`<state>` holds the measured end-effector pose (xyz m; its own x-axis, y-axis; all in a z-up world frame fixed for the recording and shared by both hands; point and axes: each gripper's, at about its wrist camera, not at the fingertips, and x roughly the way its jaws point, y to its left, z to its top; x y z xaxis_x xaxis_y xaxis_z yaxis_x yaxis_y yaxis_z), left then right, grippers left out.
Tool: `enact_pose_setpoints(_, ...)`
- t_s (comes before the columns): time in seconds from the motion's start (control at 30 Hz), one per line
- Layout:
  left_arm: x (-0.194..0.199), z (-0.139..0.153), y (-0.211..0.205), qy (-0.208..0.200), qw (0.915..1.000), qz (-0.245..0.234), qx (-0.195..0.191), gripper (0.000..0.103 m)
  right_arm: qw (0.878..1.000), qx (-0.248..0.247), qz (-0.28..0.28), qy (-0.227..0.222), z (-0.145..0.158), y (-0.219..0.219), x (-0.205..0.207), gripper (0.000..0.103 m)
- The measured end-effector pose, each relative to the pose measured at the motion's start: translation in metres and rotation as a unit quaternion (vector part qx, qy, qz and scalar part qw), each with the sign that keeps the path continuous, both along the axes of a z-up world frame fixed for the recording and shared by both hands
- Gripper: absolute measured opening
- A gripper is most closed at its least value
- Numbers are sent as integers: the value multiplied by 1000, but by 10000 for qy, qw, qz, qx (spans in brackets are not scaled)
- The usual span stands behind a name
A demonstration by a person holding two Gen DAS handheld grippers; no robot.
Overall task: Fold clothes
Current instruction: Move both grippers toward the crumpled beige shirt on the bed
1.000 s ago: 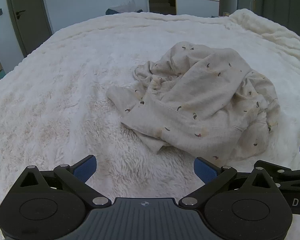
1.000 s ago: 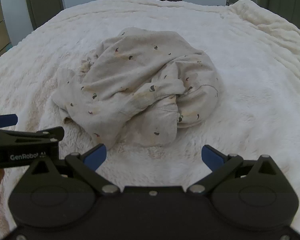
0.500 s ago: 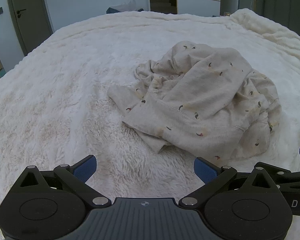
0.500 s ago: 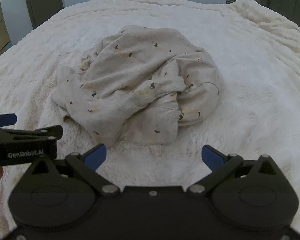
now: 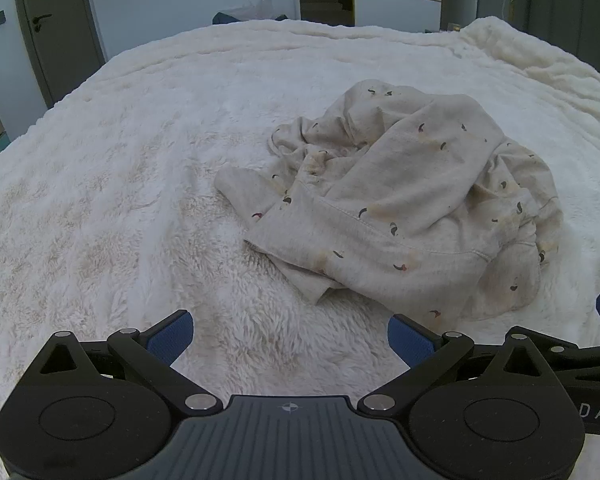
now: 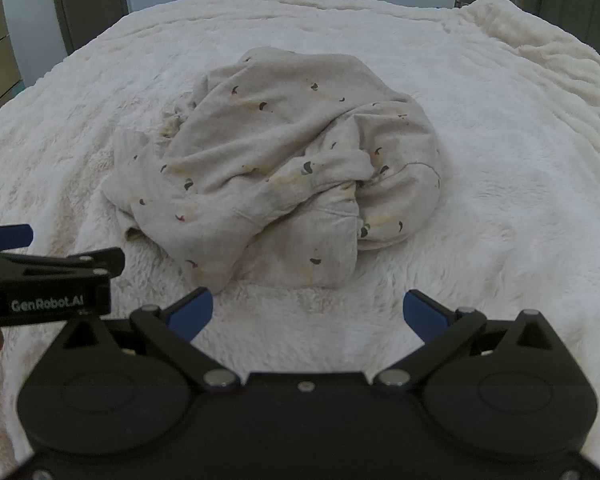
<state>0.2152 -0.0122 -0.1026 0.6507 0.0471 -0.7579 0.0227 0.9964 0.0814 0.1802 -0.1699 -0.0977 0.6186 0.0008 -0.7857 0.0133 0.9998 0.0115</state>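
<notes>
Both claws nearer crumpled garment (image 5: 404, 200), sleeves hidden in folds

Bare fluffy blanket (image 5: 112, 208) fills the left and lower frame, open for passing; only the crumpled sweatshirt (image 5: 412, 204) heaps up centre-right.

Your two wrist cameras looked low across the bed (image 5: 100, 200), sharing the crumpled garment (image 6: 276, 168) near twelve o'clock.
</notes>
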Motion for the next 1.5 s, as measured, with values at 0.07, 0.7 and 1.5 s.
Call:
enact_pose_setpoints(0.07, 0, 0, 0, -2, 10000, 2, 20, 103, 10000, 11, -7, 3, 0, -1, 0, 103)
enact_pose_setpoints(0.7, 0, -2, 2, 4, 10000, 31, 37, 103, 10000, -37, 2, 1, 0, -3, 2, 103)
enact_pose_setpoints(1.5, 4, -5, 16, 44, 9998, 212, -38, 103, 9999, -106, -7, 12, -3, -7, 4, 103)
